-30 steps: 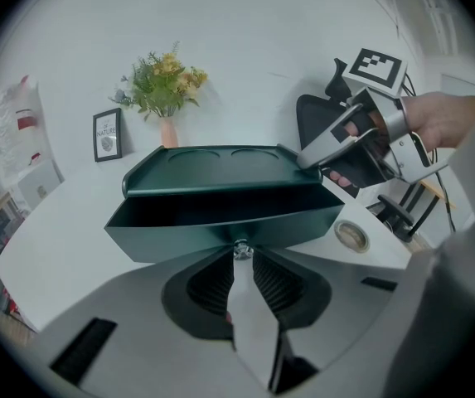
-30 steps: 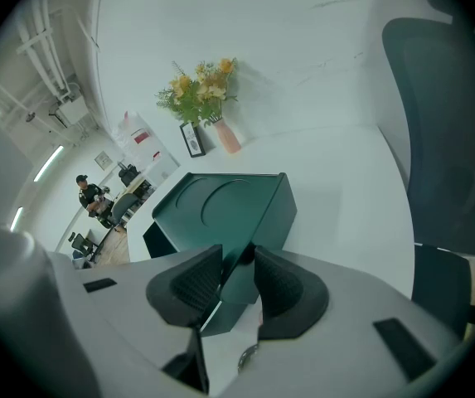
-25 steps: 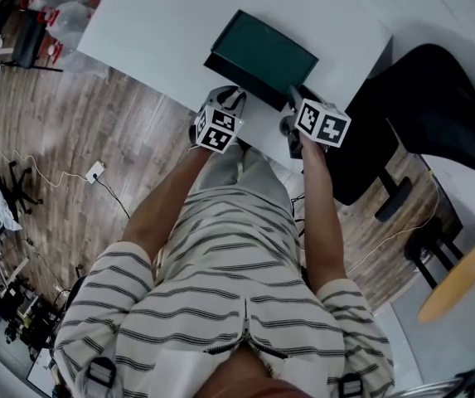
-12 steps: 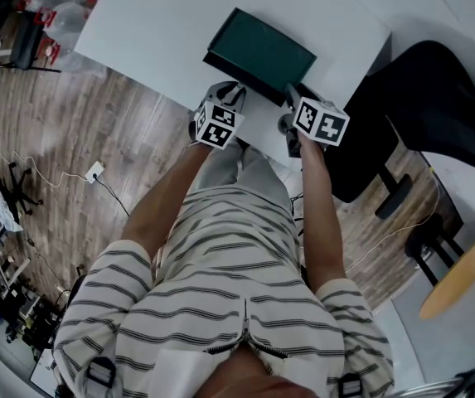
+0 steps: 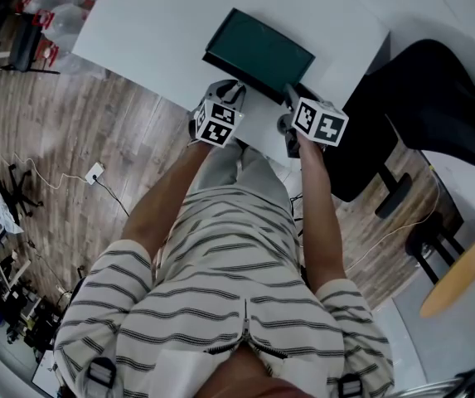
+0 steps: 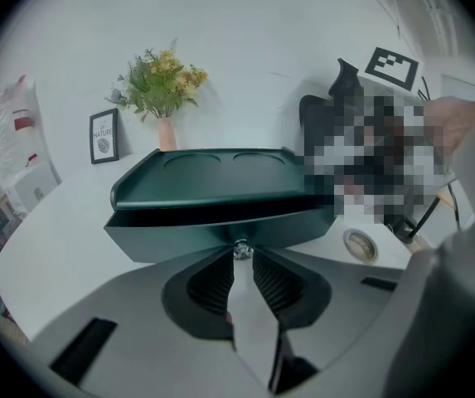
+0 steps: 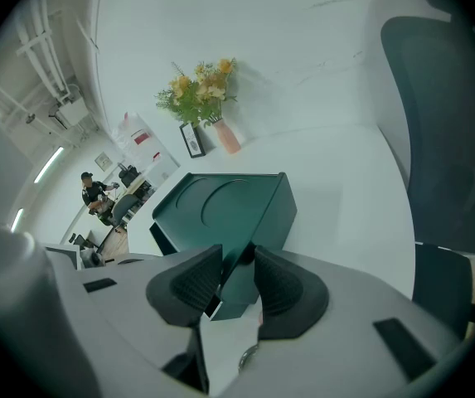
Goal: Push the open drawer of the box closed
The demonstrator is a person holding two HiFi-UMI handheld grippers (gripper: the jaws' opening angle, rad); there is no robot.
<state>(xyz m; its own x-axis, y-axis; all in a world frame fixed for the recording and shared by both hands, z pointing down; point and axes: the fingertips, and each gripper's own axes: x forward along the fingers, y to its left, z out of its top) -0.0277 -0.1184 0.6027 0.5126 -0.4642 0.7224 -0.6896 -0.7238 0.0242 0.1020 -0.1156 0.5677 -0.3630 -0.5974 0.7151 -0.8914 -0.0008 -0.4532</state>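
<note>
Grey left gripper [image 6: 243, 259] has its jaws slightly apart, with the drawer [image 6: 179, 232]'s small knob [image 6: 241, 249] at twelve o'clock, just at their tips. The right gripper [image 7: 234, 274], jaws spread, straddles the drawer's near corner. The green box [image 6: 212, 172] sits on the white table [image 6: 46, 247], its drawer partly out.

Box [image 5: 260, 48]: dark green, flat, rectangular, with a raised rim and two shallow round recesses in the top. It sits flat on the white table [image 5: 162, 23], near the front edge. Drawer [image 6: 212, 226]: same green, part-way out of the box's near side, with a dark gap showing under the top. Small silver knob [image 6: 241, 249] centred on the drawer front.
</note>
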